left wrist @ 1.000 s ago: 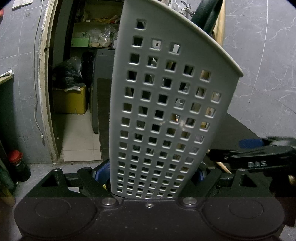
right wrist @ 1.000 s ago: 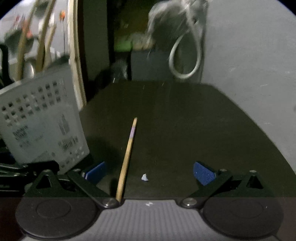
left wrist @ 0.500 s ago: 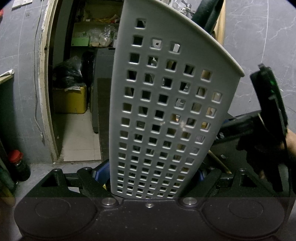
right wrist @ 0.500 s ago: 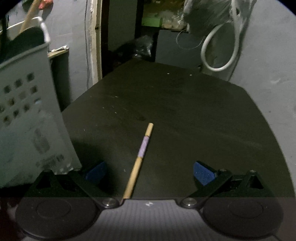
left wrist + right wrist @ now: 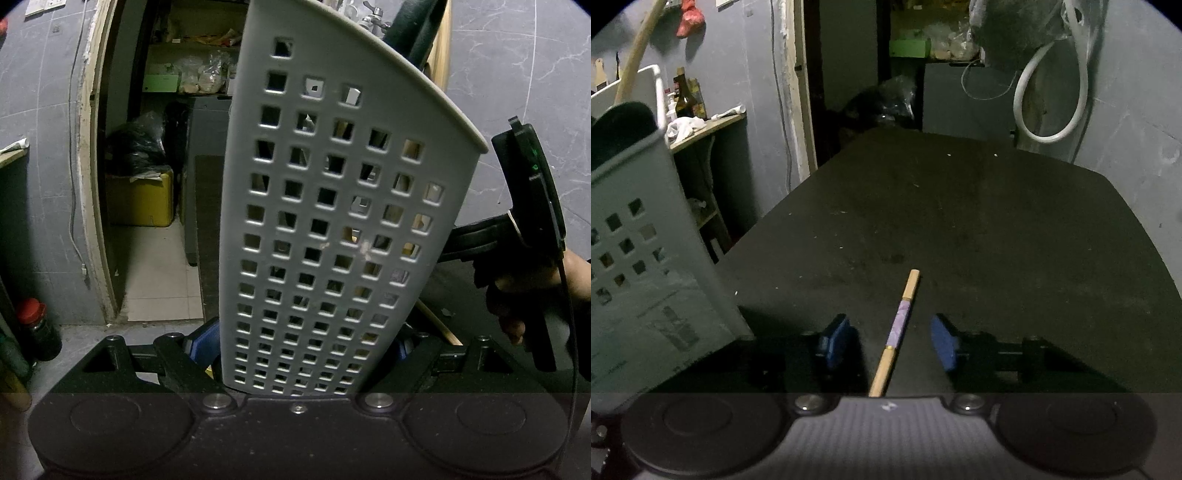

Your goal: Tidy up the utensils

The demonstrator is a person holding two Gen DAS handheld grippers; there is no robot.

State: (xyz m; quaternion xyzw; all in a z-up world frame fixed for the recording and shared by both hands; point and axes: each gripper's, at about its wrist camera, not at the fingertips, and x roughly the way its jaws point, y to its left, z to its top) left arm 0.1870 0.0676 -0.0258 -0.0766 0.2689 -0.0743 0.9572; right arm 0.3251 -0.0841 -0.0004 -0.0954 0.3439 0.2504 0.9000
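Note:
A tall grey perforated utensil basket [image 5: 332,221] fills the left wrist view, with my left gripper [image 5: 299,343] shut on its lower end. Handles and metal utensils show through its holes and above its rim. The same basket [image 5: 646,280] stands at the left edge of the right wrist view. On the black table [image 5: 960,221] lies a wooden chopstick [image 5: 899,325] with a purple band. My right gripper [image 5: 890,341] straddles it; its jaws are closing, and the blue pads [image 5: 943,341] stand clear of the stick on both sides. A short piece of the chopstick [image 5: 437,325] shows right of the basket.
A person's hand [image 5: 524,299] holds the right gripper's black body at the right of the left wrist view. An open doorway [image 5: 147,184] with a yellow box and shelves lies beyond. A white hose [image 5: 1049,92] hangs on the far wall. A side shelf [image 5: 705,125] carries bottles.
The right gripper has swung over the chopstick, which now lies centred between its fingers, and its jaws have narrowed a lot. The left gripper and basket have stayed still.

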